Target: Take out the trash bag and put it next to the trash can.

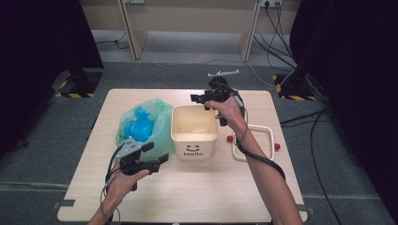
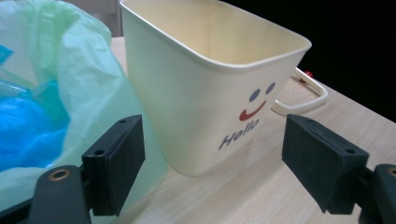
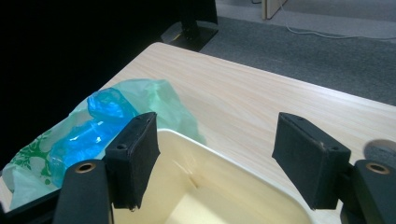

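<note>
A cream bin (image 1: 194, 134) with a smiley face and "Hello" on its front stands upright in the middle of the table. Against its left side lies a green plastic bag (image 1: 157, 112) with crumpled blue plastic (image 1: 140, 127) inside. My left gripper (image 1: 157, 153) hovers open at the bin's near left corner, touching neither bin nor bag. In the left gripper view its jaws (image 2: 212, 137) frame the bin (image 2: 201, 93), with the bag (image 2: 70, 79) to the left. My right gripper (image 1: 201, 100) is open above the bin's far rim. Its jaws (image 3: 217, 133) look over the rim (image 3: 219, 161) toward the bag (image 3: 154, 95).
A cream rectangular frame (image 1: 270, 136) with a red knob (image 1: 277, 146) at each side lies flat to the right of the bin. The wooden table (image 1: 187, 192) has bare room in front. Black stands and cables are on the grey floor beyond.
</note>
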{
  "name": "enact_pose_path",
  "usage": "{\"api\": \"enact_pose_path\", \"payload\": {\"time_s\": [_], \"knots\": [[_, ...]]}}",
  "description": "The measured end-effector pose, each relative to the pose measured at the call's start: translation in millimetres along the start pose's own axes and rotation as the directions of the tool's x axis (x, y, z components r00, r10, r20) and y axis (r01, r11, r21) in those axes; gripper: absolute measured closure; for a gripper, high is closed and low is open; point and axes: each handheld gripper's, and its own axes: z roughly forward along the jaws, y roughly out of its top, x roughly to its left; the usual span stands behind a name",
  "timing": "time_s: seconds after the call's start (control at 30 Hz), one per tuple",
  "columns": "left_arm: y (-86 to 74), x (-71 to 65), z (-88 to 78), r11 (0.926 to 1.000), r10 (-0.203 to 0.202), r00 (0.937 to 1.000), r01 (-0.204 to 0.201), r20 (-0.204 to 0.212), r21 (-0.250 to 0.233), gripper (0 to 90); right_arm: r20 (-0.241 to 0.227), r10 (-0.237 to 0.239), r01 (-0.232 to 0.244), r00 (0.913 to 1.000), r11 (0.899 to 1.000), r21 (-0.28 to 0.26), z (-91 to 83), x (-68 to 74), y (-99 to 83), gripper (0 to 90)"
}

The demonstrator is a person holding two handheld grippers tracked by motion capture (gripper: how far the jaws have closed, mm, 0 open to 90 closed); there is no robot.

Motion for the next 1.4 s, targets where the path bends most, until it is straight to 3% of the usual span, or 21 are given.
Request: {"api": "enact_pose_path", "payload": {"time_s": [0.43, 0.73, 0.9, 1.03, 1.17, 1.27, 1.33, 1.4], "knots": [[-24.6, -6.5, 13.9, 0.9978, 0.053, 0.9985, -0.053, 0.013, 0.039, 20.8, 0.045, 0.021, -0.020, 0.9988, 1.000, -0.019, -36.2, -41.2, -35.5, 30.7], [-51.6, -4.3, 23.2, 0.9911, 0.071, 0.9975, -0.071, 0.010, 0.113, 20.3, 0.097, 0.034, -0.035, 0.9947, 0.999, 0.002, -50.5, -68.5, -65.7, 30.3], [-61.5, -1.1, 27.9, 0.9833, 0.078, 0.9969, -0.078, 0.011, 0.164, 20.3, 0.120, 0.054, -0.054, 0.9913, 0.999, -0.001, -60.4, -83.2, -81.7, 30.2], [-67.8, 1.4, 30.4, 0.9731, 0.114, 0.9934, -0.110, -0.009, 0.202, 20.4, 0.133, 0.056, -0.057, 0.9896, 0.998, 0.003, -63.2, -91.5, -95.8, 30.1], [-70.0, 5.7, 30.0, 0.9666, 0.118, 0.9927, -0.109, -0.025, 0.232, 20.5, 0.160, 0.050, -0.056, 0.9859, 0.998, 0.032, -63.7, -97.2, -109.1, 29.8], [-70.3, 7.2, 29.4, 0.9632, 0.120, 0.9924, -0.109, -0.030, 0.246, 20.5, 0.152, 0.064, -0.067, 0.9863, 0.998, 0.013, -66.0, -101.0, -116.0, 29.8], [-70.9, 7.8, 29.9, 0.9555, 0.116, 0.9930, -0.105, -0.023, 0.276, 20.5, 0.152, 0.080, -0.083, 0.9851, 0.996, 0.014, -66.0, -104.6, -122.7, 29.8], [-71.9, 7.0, 31.3, 0.9405, 0.123, 0.9922, -0.112, -0.016, 0.321, 20.2, 0.157, 0.092, -0.096, 0.9833, 0.995, 0.017, -65.2, -110.3, -131.6, 29.8]]}}
